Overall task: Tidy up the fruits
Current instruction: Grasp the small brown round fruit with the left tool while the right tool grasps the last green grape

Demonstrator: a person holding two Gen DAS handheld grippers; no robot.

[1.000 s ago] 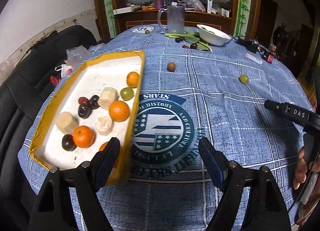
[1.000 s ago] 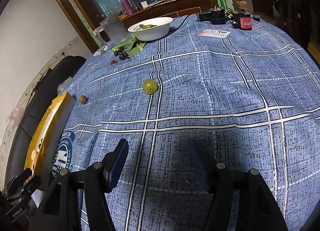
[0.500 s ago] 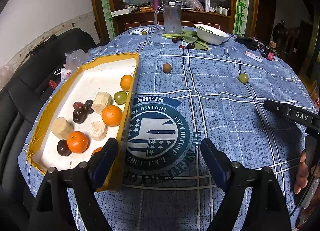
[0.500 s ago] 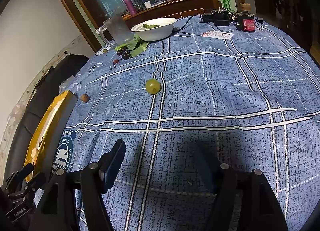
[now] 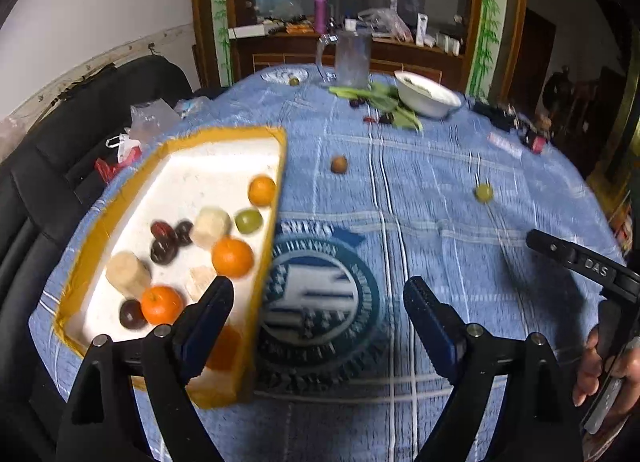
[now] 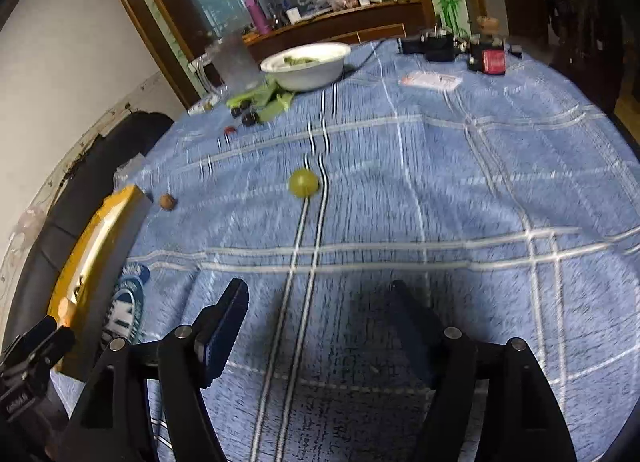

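Far left: yellow-rimmed foam tray (image 5: 276, 181) on the desk (image 5: 440, 262), already w/ oranges (image 5: 232, 257), dark plums (image 5: 163, 249), a green grape (image 5: 248, 221) and pale cut chunks. Its near corner sits right at the desk edge, and one pad of the left tongs (image 5: 318, 318) hangs over it. Risk: a careless dip of that pad could knock the corner and tip the tray off, fruit incl.

Left tongs: spread wide, nothing between the pads; jaws have just been opening further.

Mid-desk: small brown fruit (image 5: 339, 164), prob. a longan, loose on the blue checked cloth, well apart from the tray. Round, so it could roll if nudged instead of pinched square.

Right of that: loose green grape (image 6: 303, 182), straight ahead of the right tongs (image 6: 320, 326). Those are spread too, empty, jaws just opening. Risks: pads close off-centre and the grape squirts away toward the desk edge; too hard a squeeze splits it.

Both views are blurred, so aim is less sure.
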